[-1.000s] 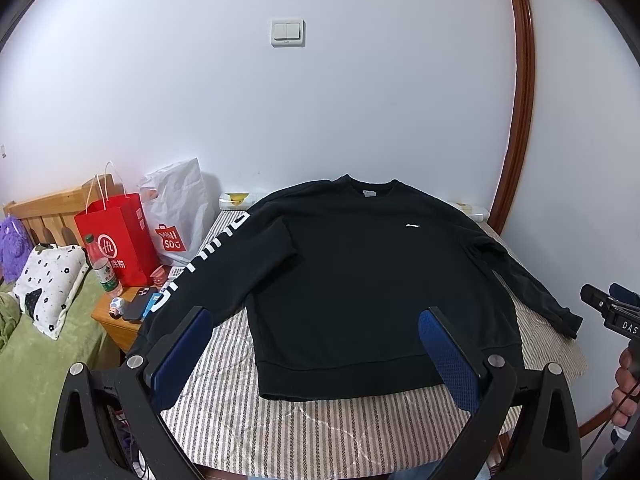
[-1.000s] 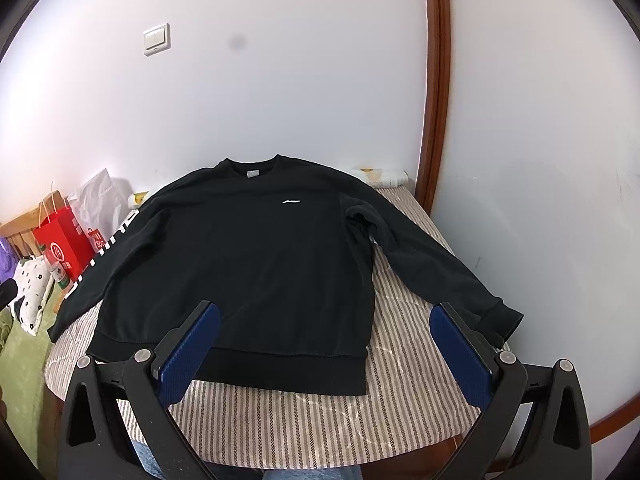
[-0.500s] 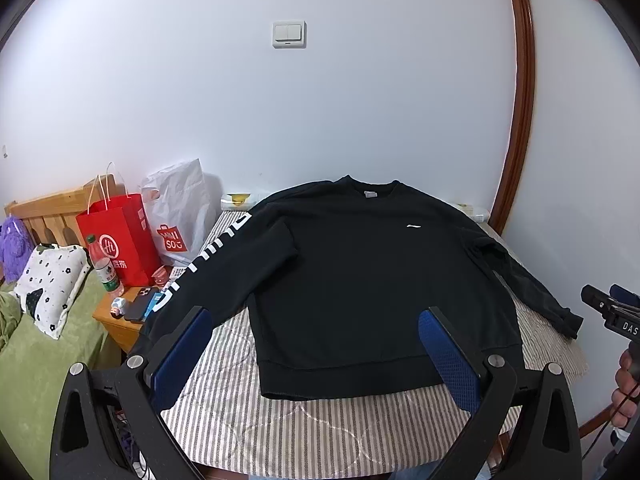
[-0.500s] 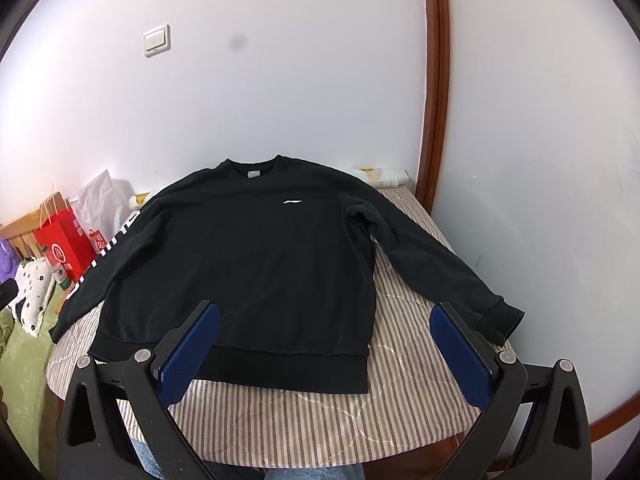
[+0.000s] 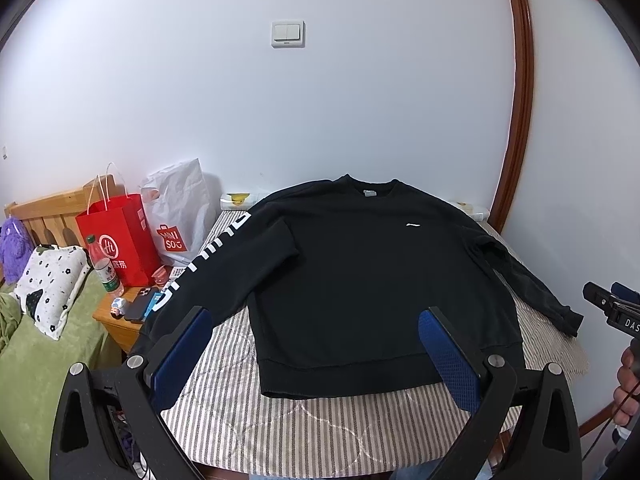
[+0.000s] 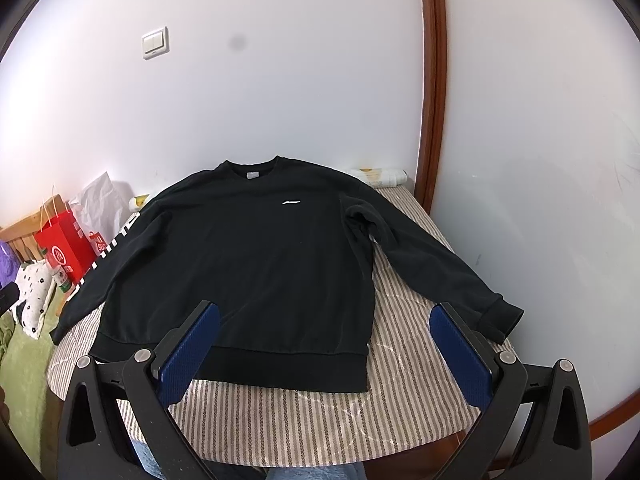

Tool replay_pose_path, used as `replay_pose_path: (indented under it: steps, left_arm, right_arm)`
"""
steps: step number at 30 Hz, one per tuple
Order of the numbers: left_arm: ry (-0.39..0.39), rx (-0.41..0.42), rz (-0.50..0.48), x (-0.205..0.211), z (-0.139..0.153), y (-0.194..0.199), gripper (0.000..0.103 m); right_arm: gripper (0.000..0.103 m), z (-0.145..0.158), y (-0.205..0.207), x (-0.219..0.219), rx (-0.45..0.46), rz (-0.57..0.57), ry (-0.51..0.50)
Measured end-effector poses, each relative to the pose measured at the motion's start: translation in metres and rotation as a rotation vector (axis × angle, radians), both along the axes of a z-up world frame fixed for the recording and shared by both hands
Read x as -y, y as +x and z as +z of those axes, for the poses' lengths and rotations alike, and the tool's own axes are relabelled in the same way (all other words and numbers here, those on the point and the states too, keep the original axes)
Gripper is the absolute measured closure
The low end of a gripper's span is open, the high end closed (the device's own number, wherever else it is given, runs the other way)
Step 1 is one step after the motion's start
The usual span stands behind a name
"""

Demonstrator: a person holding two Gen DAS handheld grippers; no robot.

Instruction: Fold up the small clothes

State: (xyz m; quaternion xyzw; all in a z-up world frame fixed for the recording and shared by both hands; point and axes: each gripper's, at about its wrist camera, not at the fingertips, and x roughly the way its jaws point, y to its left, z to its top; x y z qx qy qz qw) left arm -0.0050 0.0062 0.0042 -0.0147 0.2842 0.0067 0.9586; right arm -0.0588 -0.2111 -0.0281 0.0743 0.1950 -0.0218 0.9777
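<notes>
Lying flat and face up on the striped bed, a black sweatshirt was found straight ahead of both grippers, its long axis running away from them, hem nearest and collar toward the far wall. The left gripper was held spread wide and empty above the hem, and the right gripper likewise spread and holding nothing. The lettered sleeve was angled toward the left gripper, its cuff apparently hanging past the bed edge, though that end was hidden behind a pad. The plain sleeve was stretched toward the right gripper, its cuff close to the bed's right edge. Open mattress was left only as a narrow strip before the hem; a nightstand stood close on the left.
</notes>
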Motion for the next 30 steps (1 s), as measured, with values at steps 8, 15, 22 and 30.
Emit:
replay_pose_path:
  steps: [8,15,22,30]
  left_arm:
    - [0.001,0.001,0.000,0.0012,-0.0005,-0.0003,0.000]
    - [-0.007,0.001,-0.009,0.0056,-0.0043,-0.0016,0.000]
    - [-0.005,0.005,-0.014,0.0076,-0.0043,-0.0015,0.000]
    - [-0.004,0.001,-0.006,-0.0004,-0.0075,0.0053,0.000]
  right_arm:
    - [0.000,-0.0002,-0.0007,0.0003,0.000,0.000,0.002]
    - [0.000,-0.0001,-0.0007,-0.0001,0.002,0.003,0.000]
    - [0.000,0.0019,-0.0007,-0.0026,0.001,0.007,-0.002]
    - [0.000,0.0013,0.0051,-0.0055,-0.005,0.012,-0.003]
